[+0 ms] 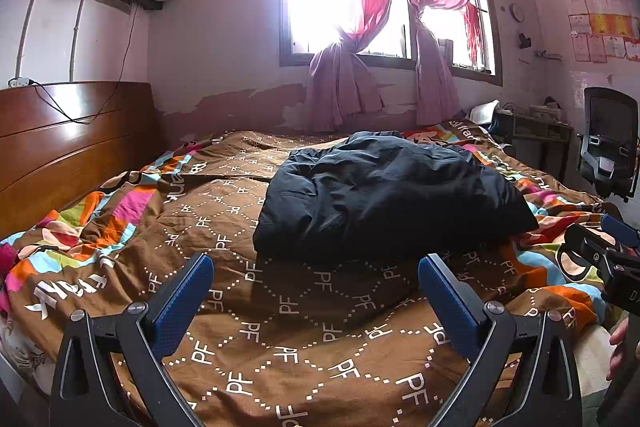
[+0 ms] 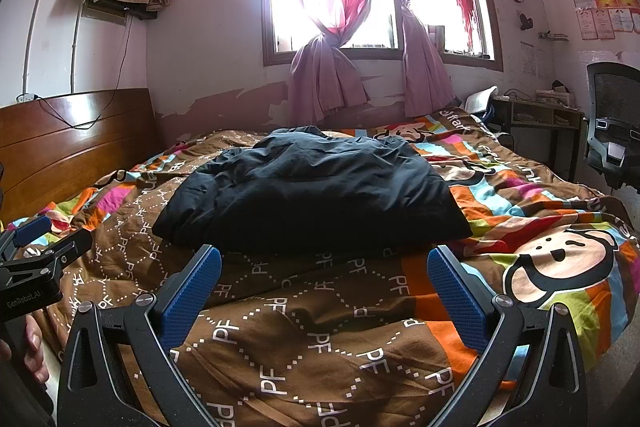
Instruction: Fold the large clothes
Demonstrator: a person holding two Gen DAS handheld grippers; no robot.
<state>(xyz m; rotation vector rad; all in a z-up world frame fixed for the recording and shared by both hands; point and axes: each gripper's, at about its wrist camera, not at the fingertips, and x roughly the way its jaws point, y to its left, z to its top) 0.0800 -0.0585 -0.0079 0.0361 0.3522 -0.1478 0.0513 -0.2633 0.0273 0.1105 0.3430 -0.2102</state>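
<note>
A dark navy padded garment (image 1: 384, 195) lies folded into a thick bundle on the brown patterned bedspread (image 1: 288, 311), in the middle of the bed. In the right wrist view the same garment (image 2: 316, 195) sits straight ahead. My left gripper (image 1: 316, 267) hovers open above the bedspread, just short of the bundle's near edge, holding nothing. My right gripper (image 2: 324, 263) is open too, its blue fingertips just before the bundle's near edge. Each gripper shows at the side of the other's view: the right gripper (image 1: 612, 247) and the left gripper (image 2: 28, 239).
A wooden headboard (image 1: 60, 147) bounds the bed on the left. Pink curtains (image 1: 360, 7) hang at the window behind. A desk (image 2: 540, 119) and black office chair (image 2: 616, 131) stand at the right. A hand (image 2: 34, 351) grips the left tool's handle.
</note>
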